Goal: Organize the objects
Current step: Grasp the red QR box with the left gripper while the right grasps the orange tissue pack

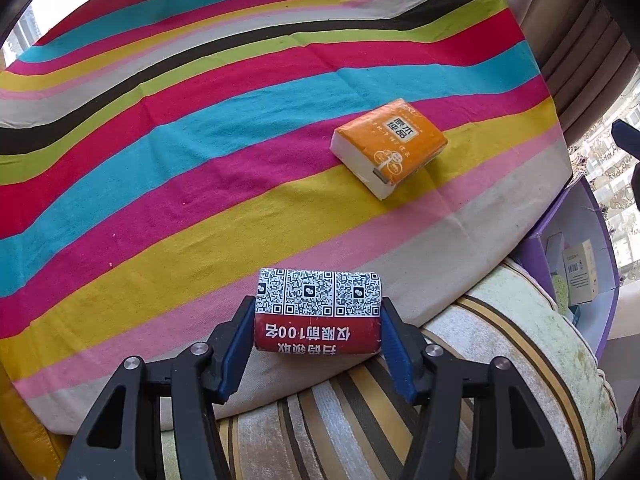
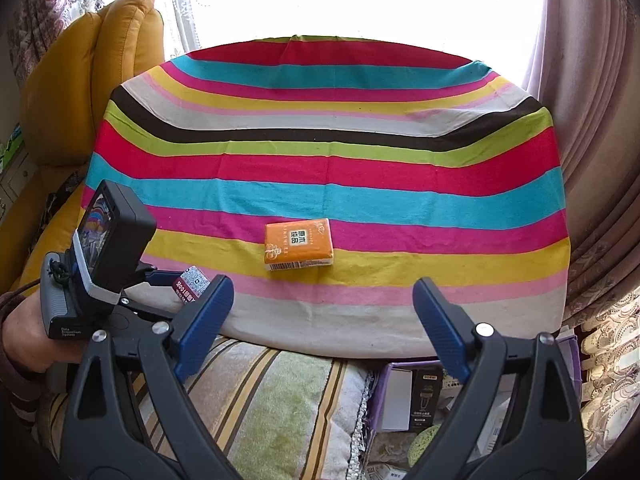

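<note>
My left gripper is shut on a red tissue pack with QR codes, held over the near edge of the striped tablecloth. The pack also shows in the right wrist view, between the left gripper's fingers. An orange tissue pack lies flat on the cloth, ahead and to the right; it shows in the right wrist view near the middle. My right gripper is open and empty, above the cloth's near edge, short of the orange pack.
A striped cushion lies below both grippers. A purple box with small cartons stands at the lower right; it also shows in the left wrist view. A yellow armchair is at the left. Curtains hang at the right.
</note>
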